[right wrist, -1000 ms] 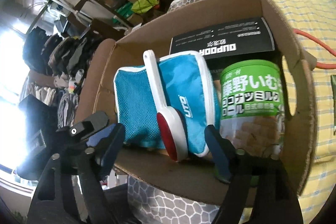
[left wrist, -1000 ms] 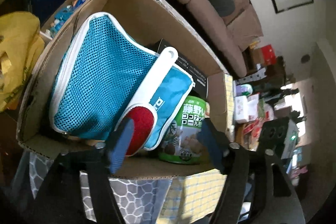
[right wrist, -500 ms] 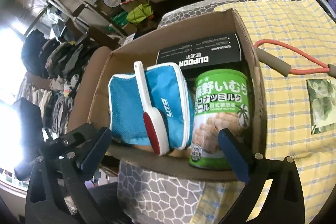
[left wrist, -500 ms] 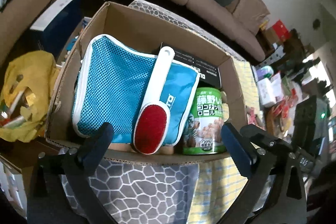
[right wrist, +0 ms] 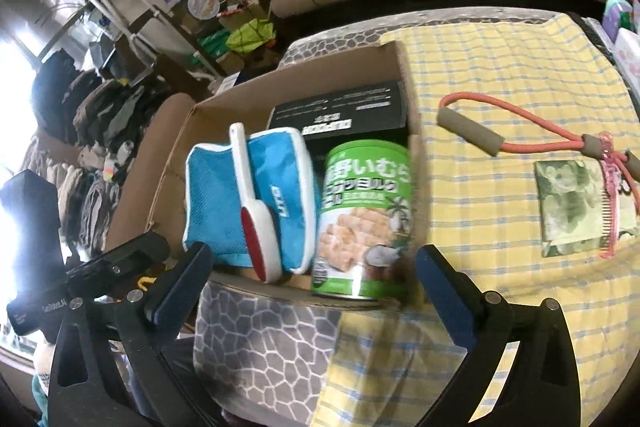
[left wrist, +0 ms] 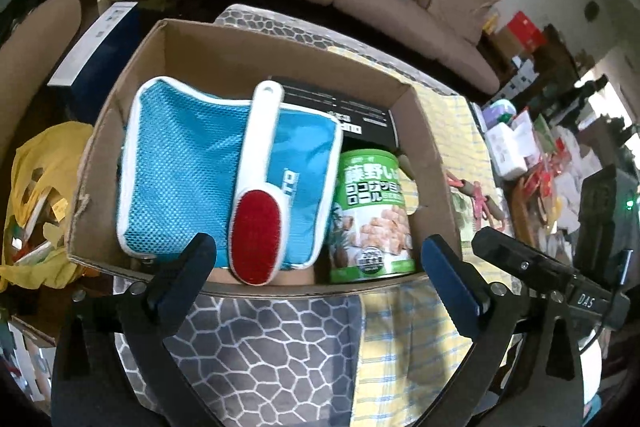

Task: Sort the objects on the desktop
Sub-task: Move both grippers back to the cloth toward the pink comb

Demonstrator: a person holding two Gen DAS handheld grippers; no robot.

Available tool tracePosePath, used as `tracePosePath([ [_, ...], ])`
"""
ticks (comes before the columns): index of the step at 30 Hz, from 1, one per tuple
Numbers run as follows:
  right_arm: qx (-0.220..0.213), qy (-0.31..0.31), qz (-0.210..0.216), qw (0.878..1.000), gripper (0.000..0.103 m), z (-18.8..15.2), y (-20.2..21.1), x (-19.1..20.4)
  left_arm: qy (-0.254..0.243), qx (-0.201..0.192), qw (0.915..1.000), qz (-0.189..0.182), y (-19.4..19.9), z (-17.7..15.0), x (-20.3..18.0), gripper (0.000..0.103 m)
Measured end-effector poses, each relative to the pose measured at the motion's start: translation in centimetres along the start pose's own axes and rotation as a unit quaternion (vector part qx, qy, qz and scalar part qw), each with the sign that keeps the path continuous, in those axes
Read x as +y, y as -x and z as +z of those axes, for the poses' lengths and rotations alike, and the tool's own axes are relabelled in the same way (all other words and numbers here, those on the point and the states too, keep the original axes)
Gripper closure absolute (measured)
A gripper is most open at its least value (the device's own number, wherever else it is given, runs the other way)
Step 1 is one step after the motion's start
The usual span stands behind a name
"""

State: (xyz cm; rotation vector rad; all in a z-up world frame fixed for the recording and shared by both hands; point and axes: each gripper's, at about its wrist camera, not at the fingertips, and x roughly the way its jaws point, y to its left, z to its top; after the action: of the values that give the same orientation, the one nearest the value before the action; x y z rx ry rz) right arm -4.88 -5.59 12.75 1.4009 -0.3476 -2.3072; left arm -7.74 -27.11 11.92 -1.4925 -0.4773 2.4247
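Holding one pouch; one brush; one can; one cardboard box | left gripper released | right gripper released

The box is matt brown cardboard with a rough torn edge. The pouch is blue mesh cloth. The brush is smooth white plastic with a red, fuzzy-looking pad. The can wears a glossy printed label. A checked yellow cloth covers the counter.
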Motion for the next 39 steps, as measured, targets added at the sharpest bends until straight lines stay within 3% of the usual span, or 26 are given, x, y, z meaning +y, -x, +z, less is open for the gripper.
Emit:
tracePosePath([
  [7, -0.016, 0.012, -0.049, 0.999, 0.0, -0.4, 2.8, -4.0, -0.031, 0.013, 0.9993, -0.018, -1.5, -0.4, -4.6, 0.0],
  [20, -0.04, -0.033, -0.166, 0.985, 0.001, -0.6, 10.6, -18.6, -0.133, 0.037, 0.9897, -0.04, -6.6, -1.8, -17.7, 0.0],
  [22, -0.04, -0.049, -0.173, 0.983, 0.008, -0.8, 11.1, -20.8, -0.153, 0.039, 0.9866, -0.041, -7.5, -2.2, -19.9, 0.0],
  [24, -0.041, -0.064, -0.184, 0.98, 0.021, -1.1, 11.3, -23.1, -0.171, 0.045, 0.9831, -0.045, -8.7, -2.7, -22.1, 0.0],
  [29, -0.036, -0.102, -0.169, 0.98, 0.029, -2.0, 10.7, -28.0, -0.188, 0.071, 0.9782, -0.051, -12.9, -4.1, -26.6, 0.0],
  [34, -0.024, -0.119, -0.151, 0.981, 0.037, -3.0, 9.1, -31.1, -0.16, 0.107, 0.9795, -0.06, -18.2, -3.5, -29.1, 0.002],
  [36, -0.019, -0.121, -0.137, 0.983, 0.045, -3.4, 8.4, -32.0, -0.159, 0.117, 0.9785, -0.059, -20.5, -3.0, -30.4, 0.011],
  [39, -0.014, -0.115, -0.121, 0.986, 0.047, -3.7, 7.4, -32.7, -0.163, 0.133, 0.9758, -0.06, -23.8, -2.3, -32.4, 0.022],
])
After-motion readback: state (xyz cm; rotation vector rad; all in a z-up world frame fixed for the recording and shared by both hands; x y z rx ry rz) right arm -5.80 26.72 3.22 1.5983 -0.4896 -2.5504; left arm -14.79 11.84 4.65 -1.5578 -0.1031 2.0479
